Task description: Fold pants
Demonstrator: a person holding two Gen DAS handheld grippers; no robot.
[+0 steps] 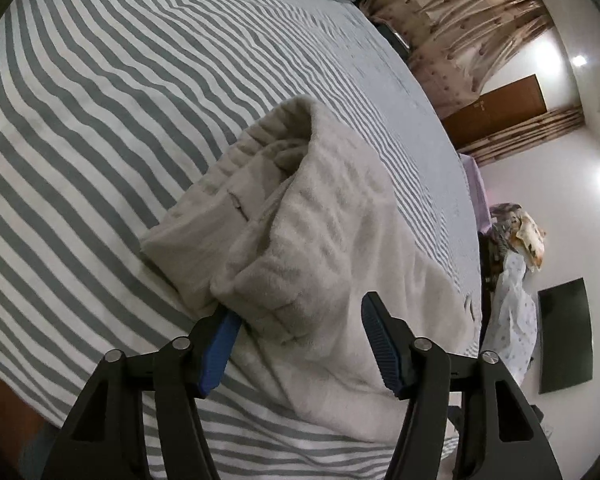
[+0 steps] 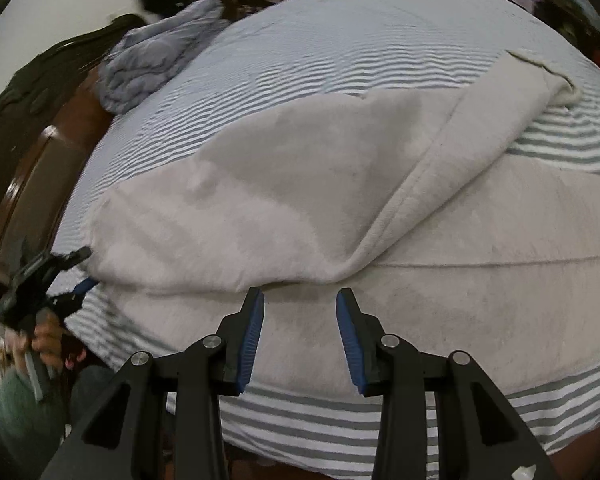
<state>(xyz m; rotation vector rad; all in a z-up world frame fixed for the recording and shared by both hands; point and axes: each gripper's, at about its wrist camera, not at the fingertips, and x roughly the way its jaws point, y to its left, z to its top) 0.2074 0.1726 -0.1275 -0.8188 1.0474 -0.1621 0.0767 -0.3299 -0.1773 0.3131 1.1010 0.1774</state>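
The left tongs stood open at the bottom of the frame, their left blue pad tucked under the waistband edge of the cream pants. The pants lay bunched at centre on the grey-and-white striped bed, which filled the left.

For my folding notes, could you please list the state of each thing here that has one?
Pants: spread on the bed, one leg folded across the other, waistband end bunched.
Left tool: open, one finger tucked under the waistband, not clamped.
Right tool: open, empty, above the pants.
Blanket: crumpled near the headboard.
Striped sheet: spread, lightly rippled.
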